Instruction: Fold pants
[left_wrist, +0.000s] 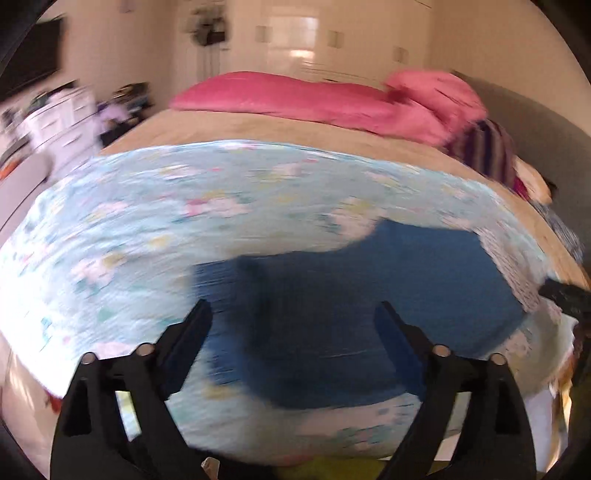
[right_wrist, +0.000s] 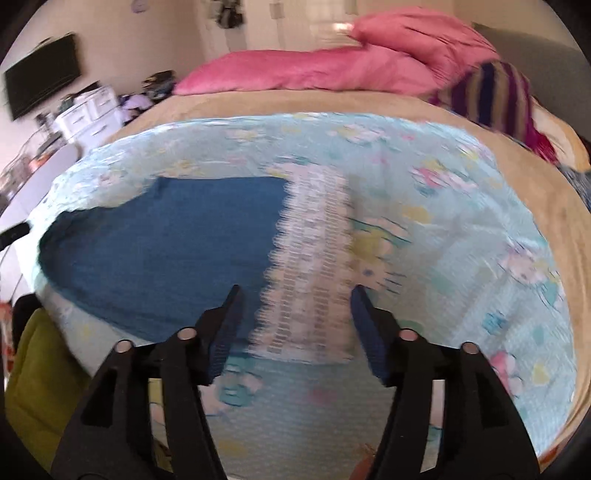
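Blue pants (left_wrist: 369, 310) lie flat on a light blue flowered blanket (left_wrist: 166, 229) on the bed. In the right wrist view the pants (right_wrist: 173, 243) are left of centre, and a white lace-edged strip of cloth (right_wrist: 314, 266) lies along their right edge. My left gripper (left_wrist: 293, 317) is open and empty, hovering above the pants. My right gripper (right_wrist: 295, 302) is open and empty, above the white strip beside the pants' right edge. Both views are motion-blurred.
Pink pillows (left_wrist: 314, 99) lie at the far side of the bed (left_wrist: 258, 129). A striped purple cloth (right_wrist: 498, 96) sits at the far right. A white dresser (right_wrist: 88, 110) and a wall TV (right_wrist: 40, 77) stand at the left. A yellow-green object (right_wrist: 40, 387) is at the near left.
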